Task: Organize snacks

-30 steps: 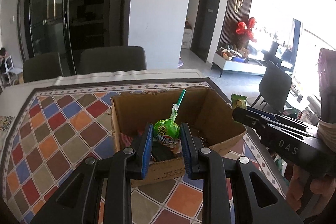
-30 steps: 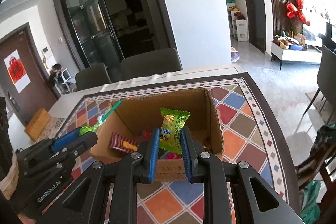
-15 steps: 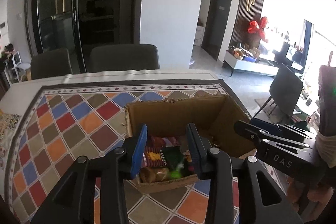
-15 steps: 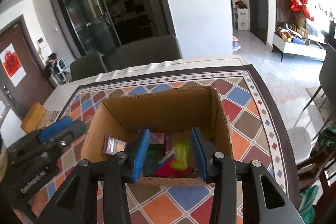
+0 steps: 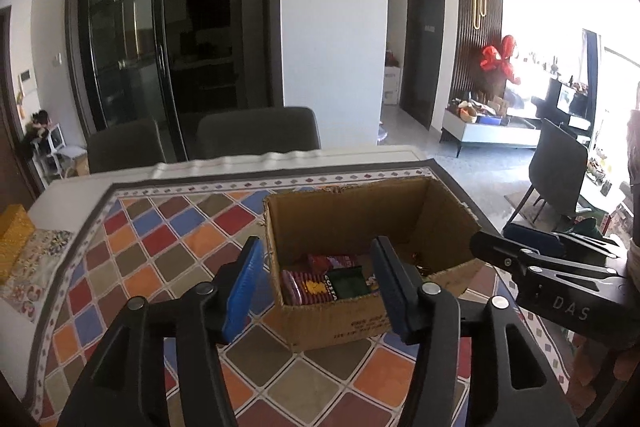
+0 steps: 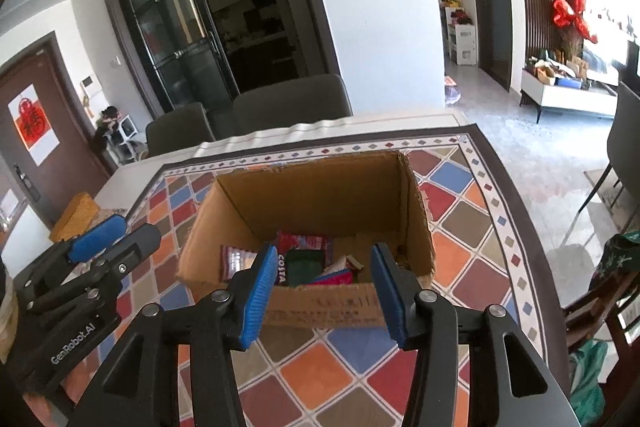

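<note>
- a second ago the left tool (image 5: 316, 287) pinched a green lollipop and the right tool (image 6: 323, 291) a green snack packet above the cardboard box (image 5: 340, 211); both are gone from the pads now, apparently dropped in, though neither shows clearly in the pile.
- both tools have just been opening; their blue pads stand apart with nothing between them, hovering at the box's 6 o'clock edge.
- the snacks (image 6: 308, 261) lie piled on the box floor: dark red packets at 10 o'clock, a dark green one near the middle.
- the box sits on the patterned tabletop (image 5: 168, 259). no loose snacks show around it, so this delivery looks done; more may lie out of view.
</note>
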Tool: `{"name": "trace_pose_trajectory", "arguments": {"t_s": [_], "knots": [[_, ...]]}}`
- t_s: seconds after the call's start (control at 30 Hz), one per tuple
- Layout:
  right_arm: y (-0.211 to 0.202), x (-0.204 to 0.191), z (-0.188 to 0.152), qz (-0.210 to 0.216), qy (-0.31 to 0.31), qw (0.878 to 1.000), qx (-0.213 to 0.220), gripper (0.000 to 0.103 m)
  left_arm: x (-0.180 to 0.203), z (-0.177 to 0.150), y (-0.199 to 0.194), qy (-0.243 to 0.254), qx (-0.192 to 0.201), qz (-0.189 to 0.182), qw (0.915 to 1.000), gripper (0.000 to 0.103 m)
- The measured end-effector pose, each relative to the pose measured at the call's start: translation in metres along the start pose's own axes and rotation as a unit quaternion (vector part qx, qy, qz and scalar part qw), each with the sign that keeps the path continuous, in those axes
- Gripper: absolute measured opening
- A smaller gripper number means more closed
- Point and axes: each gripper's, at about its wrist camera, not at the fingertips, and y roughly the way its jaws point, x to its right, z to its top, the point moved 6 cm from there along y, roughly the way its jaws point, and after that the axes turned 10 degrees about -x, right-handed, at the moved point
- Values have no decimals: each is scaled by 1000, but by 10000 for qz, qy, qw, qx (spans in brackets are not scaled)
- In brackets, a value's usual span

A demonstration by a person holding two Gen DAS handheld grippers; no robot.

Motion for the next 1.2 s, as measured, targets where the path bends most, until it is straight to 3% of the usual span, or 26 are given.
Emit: {"name": "trace_pose_trajectory", "arguments": {"t_s": [0.4, 0.6, 1.2], "knots": [[-59, -6, -41, -107, -97, 9987, 485, 67, 8, -34, -56, 111, 474, 163, 9987, 82], [-79, -4, -64, -366, -123, 9969, 690, 77, 5, -48, -76, -4, 651, 253, 9976, 93], [-118, -6, -112, -578, -225, 9934, 969, 82, 6, -82, -119, -148, 889, 329, 9954, 103]]}}
